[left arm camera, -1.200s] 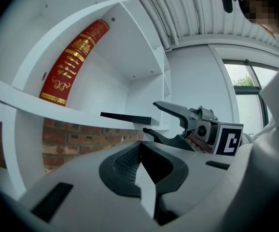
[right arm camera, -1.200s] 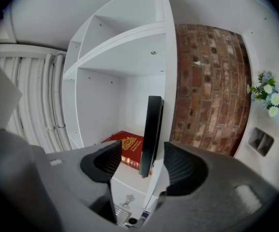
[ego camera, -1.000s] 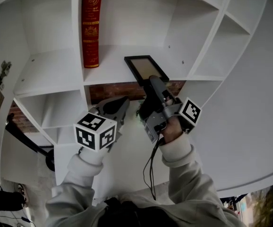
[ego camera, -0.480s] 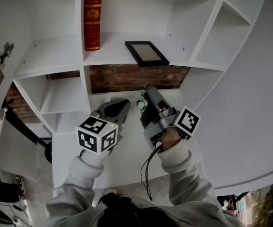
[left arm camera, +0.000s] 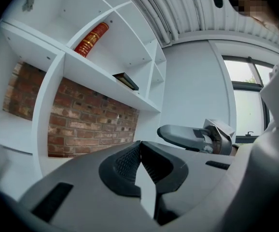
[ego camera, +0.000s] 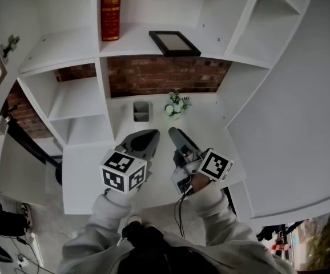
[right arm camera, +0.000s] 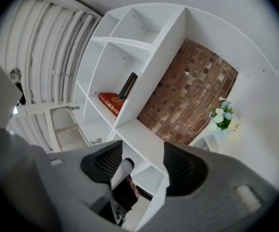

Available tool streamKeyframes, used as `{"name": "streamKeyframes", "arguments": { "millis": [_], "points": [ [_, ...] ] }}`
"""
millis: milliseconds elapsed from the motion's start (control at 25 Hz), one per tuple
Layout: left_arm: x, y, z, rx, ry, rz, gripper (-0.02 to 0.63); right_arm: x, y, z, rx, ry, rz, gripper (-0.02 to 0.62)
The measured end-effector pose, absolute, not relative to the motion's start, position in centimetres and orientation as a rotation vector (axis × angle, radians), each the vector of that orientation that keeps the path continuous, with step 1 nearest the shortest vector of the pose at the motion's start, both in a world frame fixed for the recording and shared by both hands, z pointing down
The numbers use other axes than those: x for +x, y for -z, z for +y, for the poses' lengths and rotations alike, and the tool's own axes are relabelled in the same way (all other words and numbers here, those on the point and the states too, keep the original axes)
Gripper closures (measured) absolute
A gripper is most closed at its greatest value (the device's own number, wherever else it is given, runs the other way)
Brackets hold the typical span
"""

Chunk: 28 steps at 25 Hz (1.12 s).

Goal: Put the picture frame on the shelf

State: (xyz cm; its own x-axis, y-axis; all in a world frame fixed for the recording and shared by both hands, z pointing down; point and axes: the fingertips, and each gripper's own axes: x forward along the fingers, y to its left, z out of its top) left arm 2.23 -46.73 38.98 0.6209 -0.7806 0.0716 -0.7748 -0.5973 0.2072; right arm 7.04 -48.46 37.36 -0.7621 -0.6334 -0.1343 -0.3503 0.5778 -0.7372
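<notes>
Now that the right gripper (ego camera: 174,133) has backed away from the shelf (ego camera: 133,47), jaws apart and empty, the frame (ego camera: 174,42) lies flat there, right of the book (ego camera: 111,10). The left gripper (ego camera: 147,136), jaws pressed together on nothing, hangs low alongside. Placement looks complete.

A white shelving unit (ego camera: 104,90) with open compartments is set against the wall. A red brick wall (ego camera: 170,76) is exposed through the open backs of the middle row. The lowest level is formed by a white counter (ego camera: 82,181), with its front edge nearest the viewer. A plain white wall (ego camera: 302,113) adjoins the unit on the right. Grey floor (ego camera: 45,233) is visible beyond the counter's left front corner. In the left gripper view, a ribbed white ceiling (left arm camera: 188,8) and a daylit window (left arm camera: 248,105) are shown.
</notes>
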Motion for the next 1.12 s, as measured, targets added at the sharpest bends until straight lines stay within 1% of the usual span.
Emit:
{"name": "streamKeyframes", "arguments": {
  "millis": [160,200,240,320,400,480,640,960,1120],
  "points": [
    [3.6,-41.8,-44.1,2.611,0.060,-1.256,0.603,8.4,-41.0,-45.6,-0.944,0.926,2.524,0.334],
    [3.9,-42.5,-43.5,2.611,0.053,-1.255,0.601,8.8,-41.6,-44.9,-0.984,0.892,2.540,0.365],
    [4.1,-43.2,-42.8,2.610,0.043,-1.258,0.603,9.2,-42.1,-44.3,-1.024,0.857,2.549,0.429],
    [4.4,-44.5,-41.7,2.600,0.034,-1.258,0.601,9.9,-42.7,-43.0,-1.096,0.774,2.559,0.478],
    [4.9,-45.5,-40.4,2.589,0.041,-1.249,0.601,10.3,-42.8,-41.7,-1.154,0.666,2.581,0.547],
    [5.5,-46.4,-39.2,2.590,0.032,-1.241,0.601,10.4,-42.9,-40.2,-1.193,0.548,2.626,0.583],
    [6.4,-47.9,-37.0,2.598,0.036,-1.235,0.601,10.3,-44.5,-37.6,-1.260,0.405,2.710,0.586],
    [6.8,-52.8,-33.1,2.553,0.034,-1.235,0.601,10.9,-50.7,-33.3,-1.308,0.495,2.682,0.585],
    [6.8,-54.7,-31.7,2.545,0.008,-1.247,0.603,10.9,-51.7,-32.6,-1.377,0.453,2.693,0.584]
  ]
}}
